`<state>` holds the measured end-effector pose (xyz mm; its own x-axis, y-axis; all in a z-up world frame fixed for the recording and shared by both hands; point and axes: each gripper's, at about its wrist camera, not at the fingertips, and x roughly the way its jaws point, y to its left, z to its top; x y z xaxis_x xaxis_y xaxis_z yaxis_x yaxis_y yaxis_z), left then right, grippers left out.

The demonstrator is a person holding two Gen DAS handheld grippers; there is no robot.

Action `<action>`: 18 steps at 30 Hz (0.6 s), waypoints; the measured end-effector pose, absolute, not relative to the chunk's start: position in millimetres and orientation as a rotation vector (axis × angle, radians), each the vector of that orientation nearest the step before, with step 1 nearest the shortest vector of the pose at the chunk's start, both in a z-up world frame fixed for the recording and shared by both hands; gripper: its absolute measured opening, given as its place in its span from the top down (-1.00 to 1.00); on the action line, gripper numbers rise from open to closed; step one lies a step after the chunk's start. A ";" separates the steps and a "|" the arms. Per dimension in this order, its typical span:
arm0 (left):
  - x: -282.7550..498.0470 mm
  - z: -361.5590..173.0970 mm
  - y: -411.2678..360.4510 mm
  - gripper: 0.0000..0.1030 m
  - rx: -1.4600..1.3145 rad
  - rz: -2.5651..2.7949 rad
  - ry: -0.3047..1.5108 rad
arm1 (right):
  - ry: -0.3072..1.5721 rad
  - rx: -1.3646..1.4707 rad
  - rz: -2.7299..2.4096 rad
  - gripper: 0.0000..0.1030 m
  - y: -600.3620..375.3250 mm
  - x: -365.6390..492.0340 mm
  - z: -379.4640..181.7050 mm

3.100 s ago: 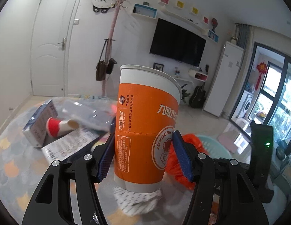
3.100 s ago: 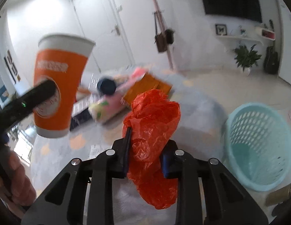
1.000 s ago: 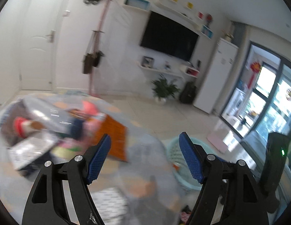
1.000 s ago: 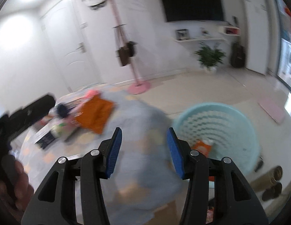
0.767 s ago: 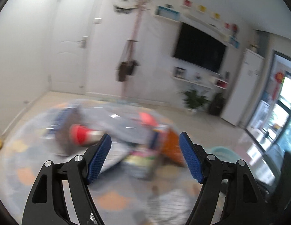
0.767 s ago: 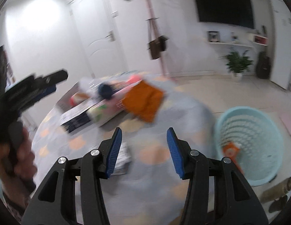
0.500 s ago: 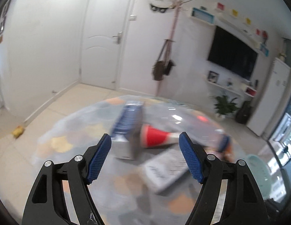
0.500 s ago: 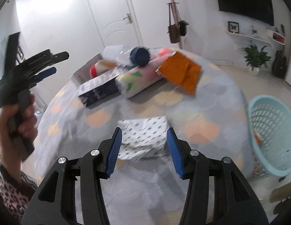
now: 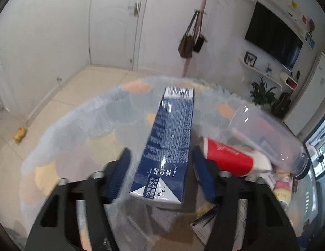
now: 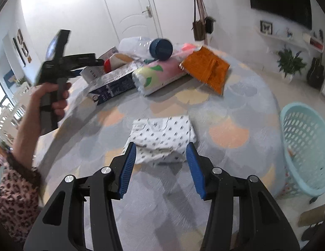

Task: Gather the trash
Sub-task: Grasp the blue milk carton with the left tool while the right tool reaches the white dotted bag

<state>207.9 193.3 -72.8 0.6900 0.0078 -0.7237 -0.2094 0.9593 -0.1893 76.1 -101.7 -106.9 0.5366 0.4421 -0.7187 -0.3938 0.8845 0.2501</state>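
White walls and a white door (image 9: 114, 21) back the room; a pink coat stand (image 9: 196, 27) holds bags, a black television (image 9: 273, 39) hangs above a potted plant (image 9: 262, 93), over pale floor tiles (image 9: 64, 96).

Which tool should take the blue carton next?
Left. The left tool is open with the carton between its fingers; the right tool straddles the white wrapper, away from it.

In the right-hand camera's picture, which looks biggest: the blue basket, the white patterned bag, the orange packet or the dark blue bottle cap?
As they appear in that view, largest first:
1. blue basket, partly cut off at the edge
2. white patterned bag, though it lies nearest the camera
3. orange packet
4. dark blue bottle cap
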 end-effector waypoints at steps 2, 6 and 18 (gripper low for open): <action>208.4 -79.3 194.7 0.32 -0.282 0.112 0.807 | 0.905 0.076 0.518 0.10 -100.4 74.5 -111.0; 194.7 -77.7 195.7 0.33 -0.313 0.125 0.776 | 0.982 0.137 0.582 0.10 -95.3 75.5 -123.9; 138.5 -58.3 195.4 0.33 -0.349 0.125 0.674 | 0.971 0.252 0.509 -0.30 -72.4 133.9 -123.0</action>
